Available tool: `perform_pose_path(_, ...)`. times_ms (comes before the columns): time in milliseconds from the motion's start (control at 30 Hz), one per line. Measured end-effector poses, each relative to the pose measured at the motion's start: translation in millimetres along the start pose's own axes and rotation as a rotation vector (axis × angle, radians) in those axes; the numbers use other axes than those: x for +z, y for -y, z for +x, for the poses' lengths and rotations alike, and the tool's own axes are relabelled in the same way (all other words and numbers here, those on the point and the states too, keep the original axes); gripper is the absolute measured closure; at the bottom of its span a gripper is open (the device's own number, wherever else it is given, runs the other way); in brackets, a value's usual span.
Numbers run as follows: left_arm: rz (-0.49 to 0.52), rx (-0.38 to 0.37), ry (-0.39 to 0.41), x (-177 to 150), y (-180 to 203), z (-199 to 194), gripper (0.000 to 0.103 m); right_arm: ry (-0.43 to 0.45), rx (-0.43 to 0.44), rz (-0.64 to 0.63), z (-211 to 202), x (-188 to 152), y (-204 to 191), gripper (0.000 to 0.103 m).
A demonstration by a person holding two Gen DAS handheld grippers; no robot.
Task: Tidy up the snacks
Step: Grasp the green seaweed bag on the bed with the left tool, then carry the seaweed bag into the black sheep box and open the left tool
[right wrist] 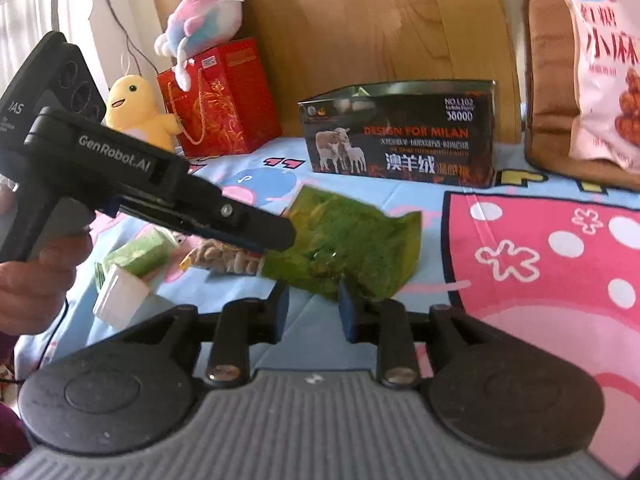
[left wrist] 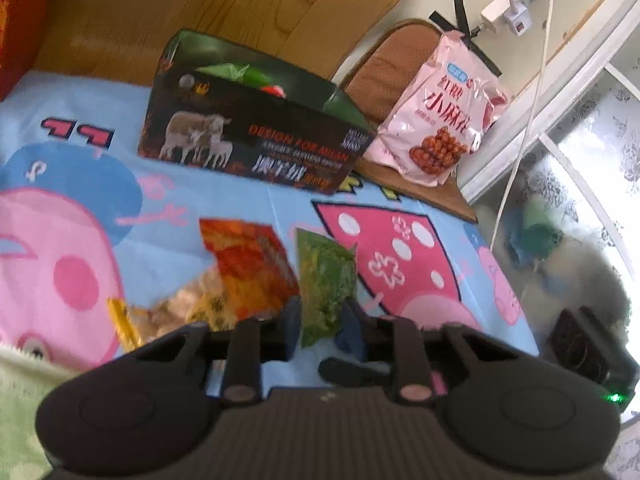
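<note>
My left gripper (left wrist: 320, 326) is shut on a green snack packet (left wrist: 326, 280) and holds it just above the blue cartoon bedsheet (left wrist: 80, 108). The same packet (right wrist: 344, 248) shows in the right wrist view, pinched by the left gripper (right wrist: 280, 236). My right gripper (right wrist: 312, 308) is open and empty, just below the packet. An orange-red snack packet (left wrist: 248, 268) and a clear bag of snacks (left wrist: 188, 308) lie left of it. The open dark box (left wrist: 248, 136) with sheep printed on it stands behind, with snacks inside.
A large pink snack bag (left wrist: 436, 112) leans on a brown chair cushion (left wrist: 396, 60) to the right. A red gift bag (right wrist: 220, 96), plush toys (right wrist: 136, 108) and a green and white packet (right wrist: 128, 272) sit to the left. A wooden headboard (right wrist: 380, 20) stands behind.
</note>
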State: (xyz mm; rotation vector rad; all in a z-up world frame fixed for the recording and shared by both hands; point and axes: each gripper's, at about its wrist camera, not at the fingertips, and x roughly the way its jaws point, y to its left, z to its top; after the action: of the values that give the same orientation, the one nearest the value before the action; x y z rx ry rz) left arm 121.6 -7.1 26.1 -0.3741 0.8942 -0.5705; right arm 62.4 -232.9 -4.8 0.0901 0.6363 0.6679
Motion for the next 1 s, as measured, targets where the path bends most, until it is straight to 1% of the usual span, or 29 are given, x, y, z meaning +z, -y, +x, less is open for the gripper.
perform_pose_path(33, -0.005, -0.006, 0.006, 2.1, 1.0, 0.9, 0.085, -0.007, 0.005, 0.012, 0.9, -0.1, 1.2, 0.073)
perform_pose_path(67, -0.006, -0.015, 0.012, 4.0, 2.6, 2.1, 0.09, -0.005, 0.008, 0.02, 0.8, 0.1, 1.9, 0.073)
perform_pose_path(100, -0.003, -0.027, 0.013, 5.7, 4.9, 3.7, 0.099, -0.005, 0.011, 0.025, 0.1, -0.2, 2.2, 0.073)
perform_pose_path(233, 0.013, 0.003, 0.052, 8.4, 10.0, 5.7, 0.1, 0.01, 0.009, 0.044, -3.4, -0.3, 4.8, 0.071)
perform_pose_path(267, 0.007, 0.003, 0.05, 9.6, 8.4, 6.0, 0.1, 0.03, 0.005, 0.066, -6.6, -0.1, 8.6, 0.067)
perform_pose_path(300, -0.006, -0.003, 0.044, 10.9, 5.2, 7.0, 0.1, 0.052, 0.005, 0.096, -10.1, 0.0, 13.6, 0.059)
perform_pose_path(333, -0.02, -0.005, 0.039, 11.7, 2.6, 8.1, 0.1, 0.077, 0.003, 0.131, -13.7, -0.1, 18.8, 0.053)
perform_pose_path(367, -0.029, -0.005, 0.036, 12.4, 0.8, 9.3, 0.1, 0.1, -0.011, 0.167, -16.9, 0.0, 24.3, 0.039)
perform_pose_path(400, -0.035, -0.004, 0.032, 13.1, -0.9, 10.3, 0.1, 0.118, -0.034, 0.195, -18.6, 0.2, 28.2, 0.029)
perform_pose_path(467, -0.04, -0.008, 0.028, 14.0, -2.6, 11.2, 0.1, 0.13, -0.064, 0.23, -18.7, 0.6, 32.0, 0.023)
perform_pose_path(500, -0.039, -0.011, 0.027, 14.3, -2.6, 11.4, 0.1, 0.121, -0.069, 0.234, -16.7, 1.4, 32.4, 0.022)
perform_pose_path(567, -0.036, -0.017, 0.027, 15.1, -2.1, 11.4, 0.1, 0.086, -0.075, 0.225, -10.1, 4.4, 31.4, 0.015)
perform_pose_path(600, -0.034, -0.019, 0.026, 15.8, -1.6, 11.5, 0.1, 0.076, -0.082, 0.198, -7.4, 6.2, 28.3, 0.013)
perform_pose_path(700, -0.047, -0.029, 0.023, 19.1, -1.6, 13.7, 0.098, 0.012, -0.142, 0.04, 9.1, 14.2, 14.5, 0.011)
perform_pose_path(767, -0.046, -0.033, 0.022, 21.8, -0.2, 16.9, 0.091, -0.021, -0.179, -0.045, 20.5, 17.2, 7.3, 0.011)
perform_pose_path(833, -0.034, -0.021, 0.022, 23.9, 3.2, 21.5, 0.063, -0.042, -0.2, -0.108, 28.8, 17.6, 2.1, 0.013)
perform_pose_path(867, -0.031, -0.012, 0.025, 24.5, 5.1, 24.2, 0.059, -0.047, -0.207, -0.129, 31.7, 17.6, -0.4, 0.015)
perform_pose_path(900, -0.02, -0.004, 0.024, 25.4, 7.5, 28.3, 0.059, -0.047, -0.204, -0.14, 32.4, 17.3, -1.6, 0.018)
perform_pose_path(967, -0.018, -0.014, 0.002, 26.6, 8.7, 38.4, 0.07, -0.038, -0.196, -0.134, 30.0, 16.0, 0.7, 0.02)
perform_pose_path(1000, -0.019, -0.011, -0.019, 26.5, 9.2, 45.7, 0.087, -0.032, -0.187, -0.118, 28.2, 16.0, 4.0, 0.02)
